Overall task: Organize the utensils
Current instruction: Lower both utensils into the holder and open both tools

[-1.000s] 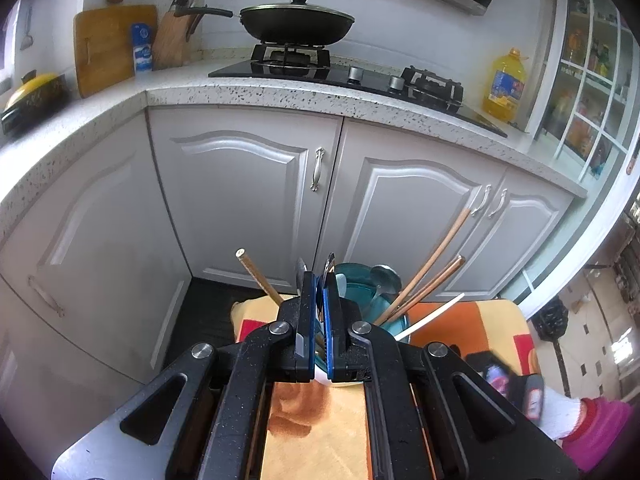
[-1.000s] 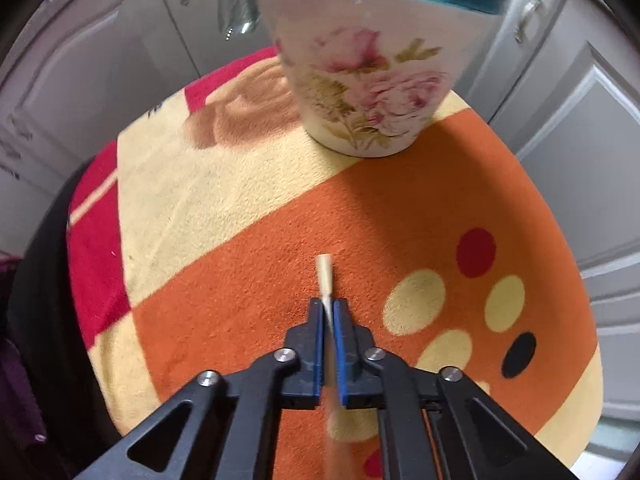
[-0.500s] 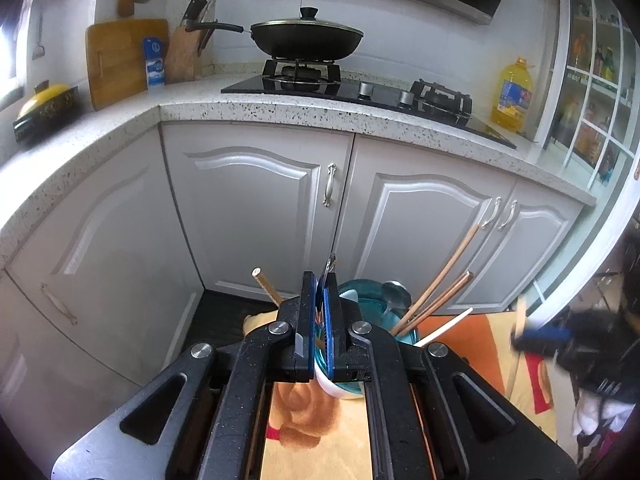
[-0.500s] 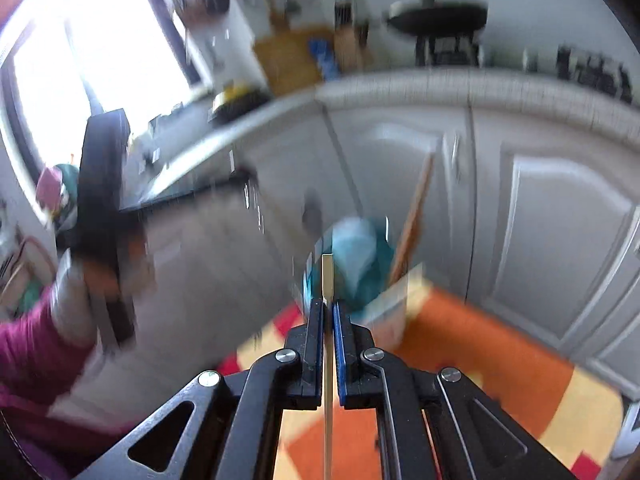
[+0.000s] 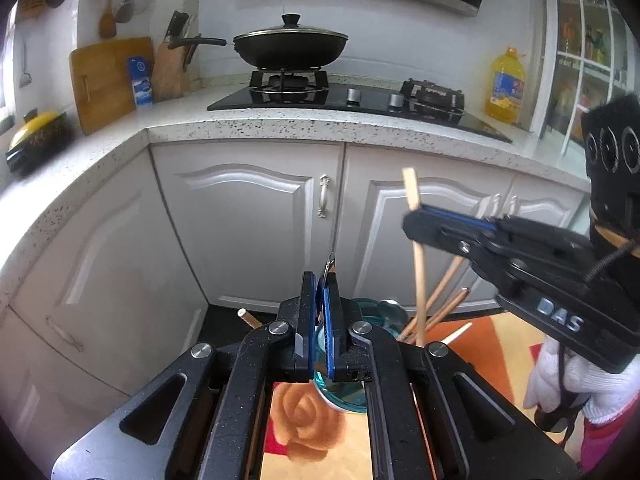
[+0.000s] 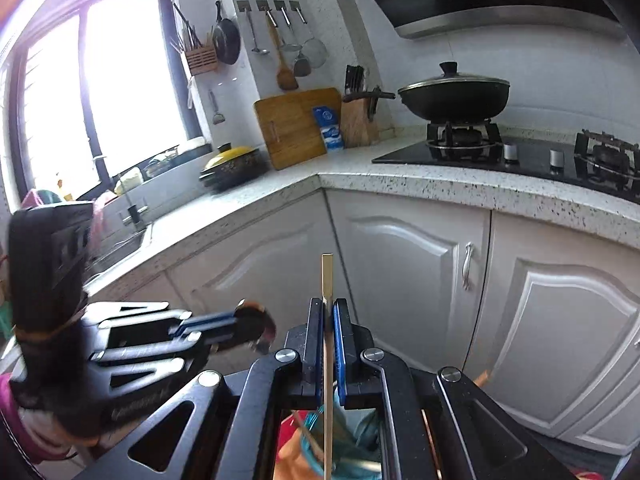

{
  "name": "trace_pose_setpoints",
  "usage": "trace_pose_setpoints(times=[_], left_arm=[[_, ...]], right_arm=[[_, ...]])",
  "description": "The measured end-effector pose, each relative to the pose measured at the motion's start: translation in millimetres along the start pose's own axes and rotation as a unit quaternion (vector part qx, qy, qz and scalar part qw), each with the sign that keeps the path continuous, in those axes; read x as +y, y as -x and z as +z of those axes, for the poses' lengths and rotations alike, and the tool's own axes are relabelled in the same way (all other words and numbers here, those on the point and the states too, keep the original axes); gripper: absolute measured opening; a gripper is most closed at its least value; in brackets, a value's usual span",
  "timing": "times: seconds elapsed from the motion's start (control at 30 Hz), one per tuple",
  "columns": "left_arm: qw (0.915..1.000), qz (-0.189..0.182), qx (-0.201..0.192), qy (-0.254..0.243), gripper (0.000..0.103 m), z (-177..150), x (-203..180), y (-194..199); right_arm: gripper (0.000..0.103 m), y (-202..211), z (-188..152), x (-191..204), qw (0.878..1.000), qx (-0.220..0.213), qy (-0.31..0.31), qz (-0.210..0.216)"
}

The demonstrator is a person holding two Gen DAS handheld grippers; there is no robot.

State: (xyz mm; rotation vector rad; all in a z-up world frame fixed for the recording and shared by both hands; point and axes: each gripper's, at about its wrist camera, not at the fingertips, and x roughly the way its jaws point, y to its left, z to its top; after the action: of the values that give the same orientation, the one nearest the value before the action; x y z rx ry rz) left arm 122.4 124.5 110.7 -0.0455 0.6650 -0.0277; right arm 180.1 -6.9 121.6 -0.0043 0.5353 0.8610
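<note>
Pale wooden chopstick (image 6: 327,344) stands upright, clamped in my right gripper (image 5: 416,216), raised above the teal-rimmed utensil cup (image 5: 352,394) on the orange patterned cloth (image 5: 486,344). My left gripper (image 5: 318,300) is clenched on what looks like a metal utensil handle (image 5: 330,266), angled downward.

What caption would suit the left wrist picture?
Right claw holds a pale chopstick upright above the utensil cup; left claw pinches a metal utensil.
</note>
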Motion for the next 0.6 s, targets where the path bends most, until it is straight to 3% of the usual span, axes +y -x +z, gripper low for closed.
trace_pose_setpoints(times=[0.27, 0.6], left_arm=[[0.9999, 0.012, 0.006, -0.003, 0.002, -12, -1, -13], [0.999, 0.002, 0.044, 0.008, 0.003, -44, -12, -38]], right_arm=[[0.004, -42, -20, -10, 0.999, -0.001, 0.01, -0.044], [0.004, -35, -74, -15, 0.995, 0.078, 0.013, -0.056]])
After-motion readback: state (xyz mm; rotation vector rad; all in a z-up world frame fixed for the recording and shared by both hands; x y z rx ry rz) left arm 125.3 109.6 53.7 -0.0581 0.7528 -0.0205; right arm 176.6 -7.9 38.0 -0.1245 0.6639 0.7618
